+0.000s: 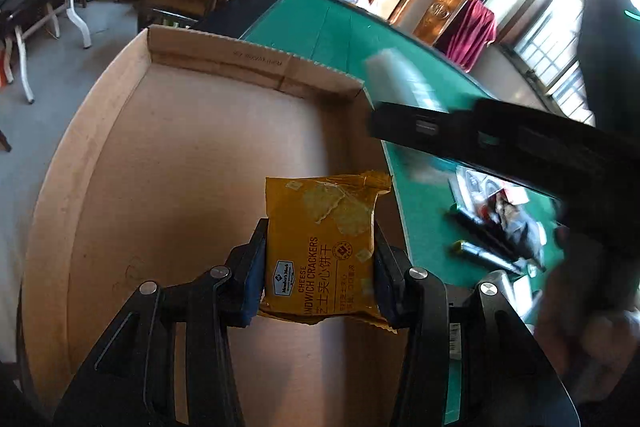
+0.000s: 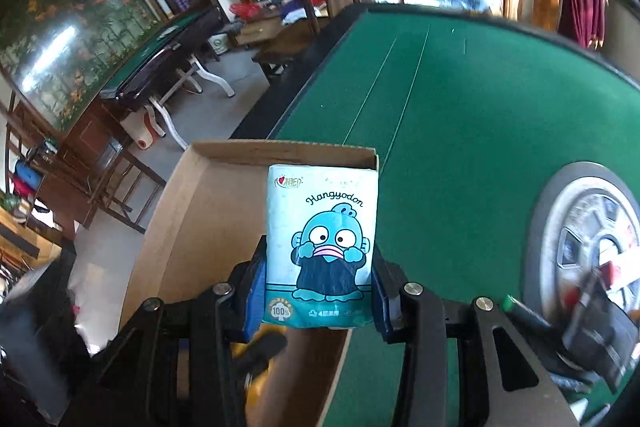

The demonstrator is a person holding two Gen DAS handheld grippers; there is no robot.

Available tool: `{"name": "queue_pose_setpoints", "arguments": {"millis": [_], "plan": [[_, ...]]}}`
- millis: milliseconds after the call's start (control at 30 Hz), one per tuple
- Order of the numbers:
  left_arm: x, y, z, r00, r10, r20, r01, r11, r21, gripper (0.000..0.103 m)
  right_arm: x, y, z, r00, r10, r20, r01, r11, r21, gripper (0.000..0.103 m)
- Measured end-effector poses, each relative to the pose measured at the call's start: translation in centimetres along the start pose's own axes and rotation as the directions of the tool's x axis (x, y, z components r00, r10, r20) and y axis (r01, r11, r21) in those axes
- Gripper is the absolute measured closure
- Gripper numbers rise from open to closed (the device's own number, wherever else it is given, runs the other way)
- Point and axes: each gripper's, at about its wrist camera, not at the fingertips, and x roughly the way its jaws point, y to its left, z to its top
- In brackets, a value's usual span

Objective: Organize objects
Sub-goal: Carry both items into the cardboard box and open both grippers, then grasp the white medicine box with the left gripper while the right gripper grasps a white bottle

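1. I see a big green table under both of my grippers. Only my right camera shows a round silver hub set in the table top, with blurry small things lying near it.
2. A wide cardboard box sits at the table's edge. In my left camera its brown floor looks bare, and nothing lies on it that I can see. My right camera shows just its far wall and one side.
3. My right gripper crosses the left camera as a long black bar, over the box's corner. It blocks part of the table. A pale blur sticks out past it, and I cannot tell what that is from this side.
4. My left gripper has its fingers partly closed on a yellow cracker pack, one blue pad pressing each side. The pack hangs over the box.
5. In the right camera my right gripper's fingers press both sides of a small tissue pack with a blue cartoon face. It hangs above the box's near edge.
6. Only my left camera shows dark tubes and blurry bits lying on the green table beside the box.
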Motion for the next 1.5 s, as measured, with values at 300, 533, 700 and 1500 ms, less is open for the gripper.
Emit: {"name": "queue_pose_setpoints", "arguments": {"millis": [300, 533, 700, 1500], "plan": [[1.1, 0.9, 0.0, 0.999, -0.013, -0.050, 0.010, 0.998, -0.055, 0.058, 4.5, 0.6, 1.6, 0.996, -0.053, -0.071, 0.051, 0.998, -0.028, 0.060], [1.1, 0.8, -0.4, 0.998, -0.027, -0.058, 0.023, 0.998, -0.062, 0.055, 4.9, -0.2, 2.1, 0.997, 0.003, -0.080, -0.002, 1.000, 0.012, 0.053], [0.4, 1.4, -0.7, 0.998, -0.056, -0.033, 0.052, 0.994, -0.098, 0.041, 3.7, -0.5, 2.2, 0.998, 0.028, -0.052, -0.028, 1.000, 0.015, 0.047], [-1.3, -10.4, -6.5, 0.984, -0.164, -0.067, 0.177, 0.929, 0.324, 0.041, -16.7, -13.8, -16.0, 0.958, 0.067, 0.280, -0.091, 0.993, 0.075, 0.045]]}}
